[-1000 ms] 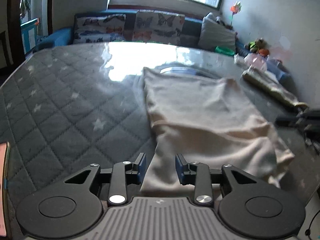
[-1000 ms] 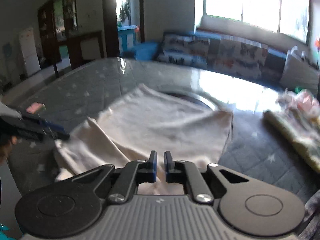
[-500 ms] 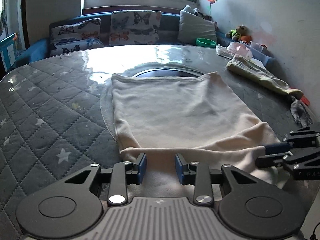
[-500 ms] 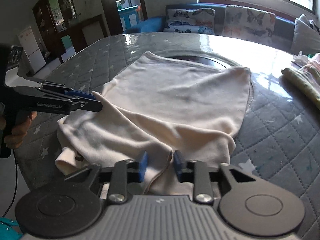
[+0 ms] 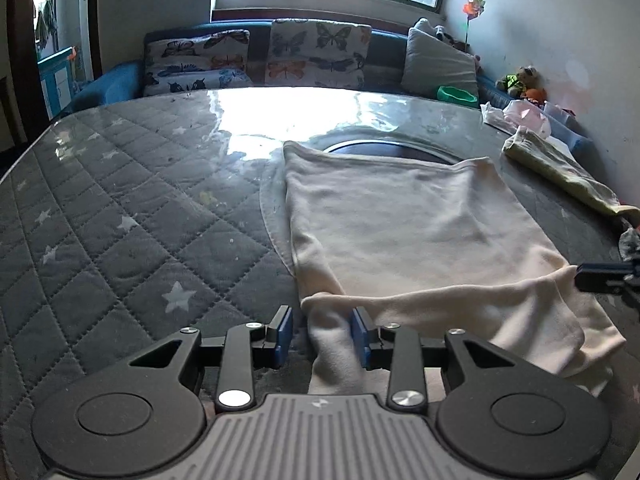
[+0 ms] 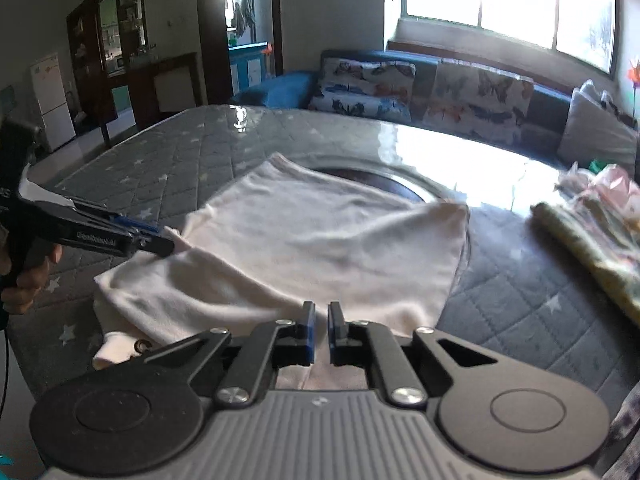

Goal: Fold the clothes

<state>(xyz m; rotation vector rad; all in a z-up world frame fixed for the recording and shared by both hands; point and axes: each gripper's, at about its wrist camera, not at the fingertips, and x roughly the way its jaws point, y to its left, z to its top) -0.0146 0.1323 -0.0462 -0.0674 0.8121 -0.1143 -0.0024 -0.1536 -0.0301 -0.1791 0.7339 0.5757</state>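
Note:
A cream cloth (image 5: 400, 220) lies spread on the quilted table, its near edge folded over and raised. My left gripper (image 5: 322, 336) is at the cloth's near left corner. A bunched strip of cloth lies between its blue pads against the right one, with a dark gap at the left one. The right wrist view shows the left gripper (image 6: 164, 240) from the side, at the corner of the cloth (image 6: 320, 232). My right gripper (image 6: 321, 332) has its jaws closing to a thin slit on the cloth's near edge. In the left wrist view the right gripper (image 5: 580, 276) meets the lifted edge.
A yellow-green garment (image 5: 560, 172) lies at the table's right side, with a pink bag (image 5: 524, 114) behind it. A dark round inset (image 5: 380, 148) shows beyond the cloth. The grey star-quilted cover (image 5: 120, 220) stretches left. A sofa with butterfly cushions (image 5: 312, 52) stands behind. A hand (image 6: 24, 284) holds the left gripper.
The right jaws, apart over the cloth's edge half a second ago, have closed on it. The left gripper has come up to the near corner, so cloth now lies between its fingers.

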